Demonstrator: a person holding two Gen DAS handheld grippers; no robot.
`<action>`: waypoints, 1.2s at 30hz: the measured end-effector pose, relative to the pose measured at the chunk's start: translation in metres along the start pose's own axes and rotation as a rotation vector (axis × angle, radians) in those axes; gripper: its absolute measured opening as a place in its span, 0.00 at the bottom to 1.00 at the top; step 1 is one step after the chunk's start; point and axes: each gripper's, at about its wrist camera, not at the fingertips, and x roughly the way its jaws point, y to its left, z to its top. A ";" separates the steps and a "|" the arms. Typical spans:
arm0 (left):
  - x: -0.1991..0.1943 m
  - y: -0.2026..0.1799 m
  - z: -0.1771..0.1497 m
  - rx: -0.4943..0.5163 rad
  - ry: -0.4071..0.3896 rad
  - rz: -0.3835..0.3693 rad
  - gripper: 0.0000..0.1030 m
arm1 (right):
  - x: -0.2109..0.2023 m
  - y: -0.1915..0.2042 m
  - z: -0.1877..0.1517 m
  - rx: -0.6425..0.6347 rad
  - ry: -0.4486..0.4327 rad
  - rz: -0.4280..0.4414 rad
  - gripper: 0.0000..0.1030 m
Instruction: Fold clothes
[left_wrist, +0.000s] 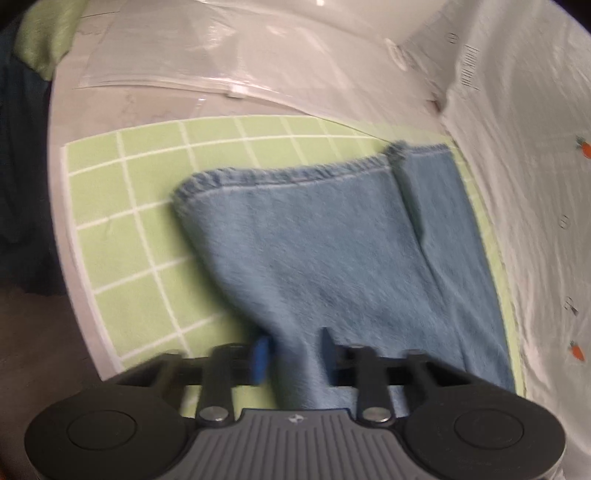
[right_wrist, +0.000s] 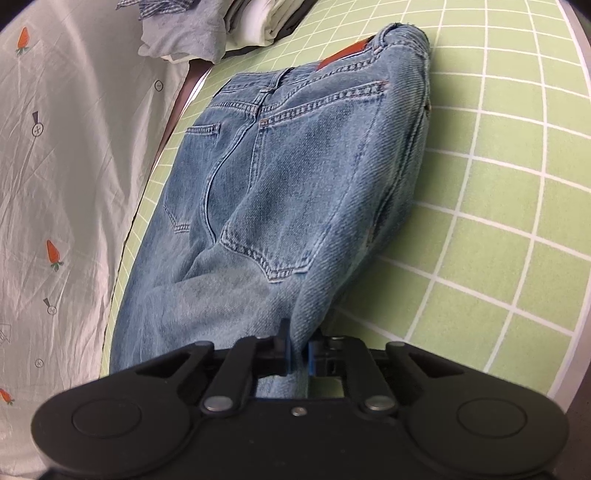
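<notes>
On the green grid mat (right_wrist: 498, 221) a pair of jeans (right_wrist: 280, 177) is laid out flat, back pockets up, with the brown waist patch (right_wrist: 345, 55) at the far end in the right wrist view. A fold of denim near the seat is pinched tight by the right hand-held gripper (right_wrist: 297, 350), fingers pressed together on the cloth. In the left wrist view the leg end of the jeans (left_wrist: 325, 251) is seen, hem on the far side, and a bunched bit of leg is clamped by the left hand-held gripper (left_wrist: 295, 354); that view is a bit blurry. White sheet with little carrots (right_wrist: 55, 166) is spread beside the mat. Folded clothes (right_wrist: 207, 26) are stacked at the far left, and clear plastic bags (left_wrist: 221, 59) are lying beyond the hem.
</notes>
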 end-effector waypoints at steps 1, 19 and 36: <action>0.000 0.002 0.002 -0.006 0.003 -0.010 0.14 | 0.001 -0.001 0.001 0.004 0.000 0.003 0.07; 0.007 0.015 0.020 -0.204 -0.008 -0.102 0.24 | 0.014 -0.030 0.035 0.289 -0.064 0.128 0.34; -0.051 -0.082 0.057 -0.061 -0.177 -0.010 0.04 | -0.029 0.048 0.056 -0.039 -0.131 0.216 0.07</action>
